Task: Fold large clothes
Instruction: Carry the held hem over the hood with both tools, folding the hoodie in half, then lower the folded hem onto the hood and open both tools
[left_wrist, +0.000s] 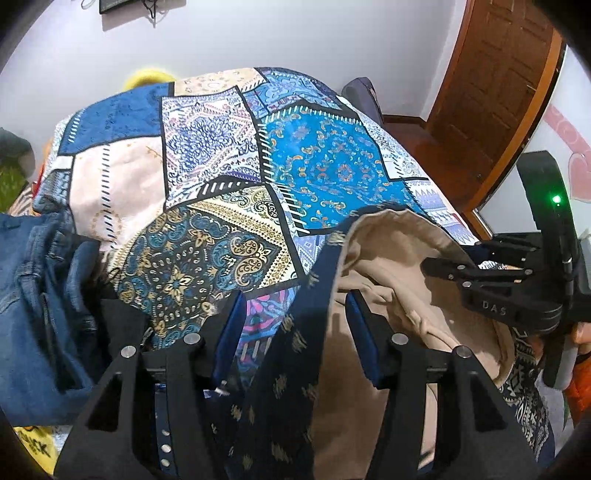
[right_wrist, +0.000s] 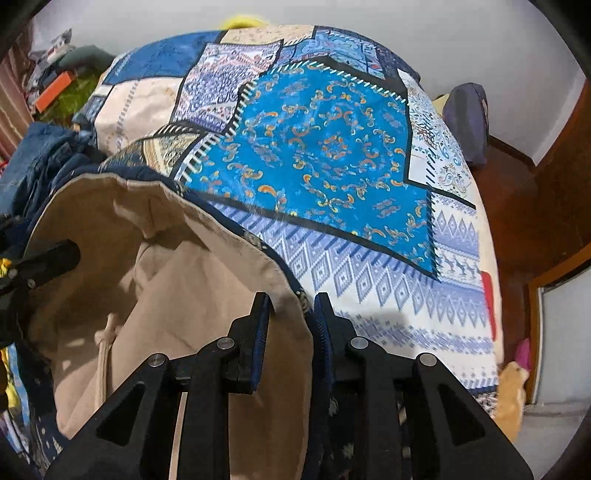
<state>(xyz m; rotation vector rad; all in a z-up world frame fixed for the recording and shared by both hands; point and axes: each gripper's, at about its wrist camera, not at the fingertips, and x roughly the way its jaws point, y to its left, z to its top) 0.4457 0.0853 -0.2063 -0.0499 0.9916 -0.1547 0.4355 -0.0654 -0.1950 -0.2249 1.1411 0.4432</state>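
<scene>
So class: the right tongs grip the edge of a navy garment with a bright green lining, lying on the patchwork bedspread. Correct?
Not quite. The lining is beige, not green, as the right wrist view shows. The right tongs do grip the navy garment edge on the patchwork bedspread.

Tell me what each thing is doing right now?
Left gripper: open, garment edge between its fingers.
Right gripper: shut on navy garment.
Navy garment: bunched, beige lining showing.
Jeans: crumpled on the bed.
Bedspread: spread flat.
Wooden door: cannot tell.
</scene>
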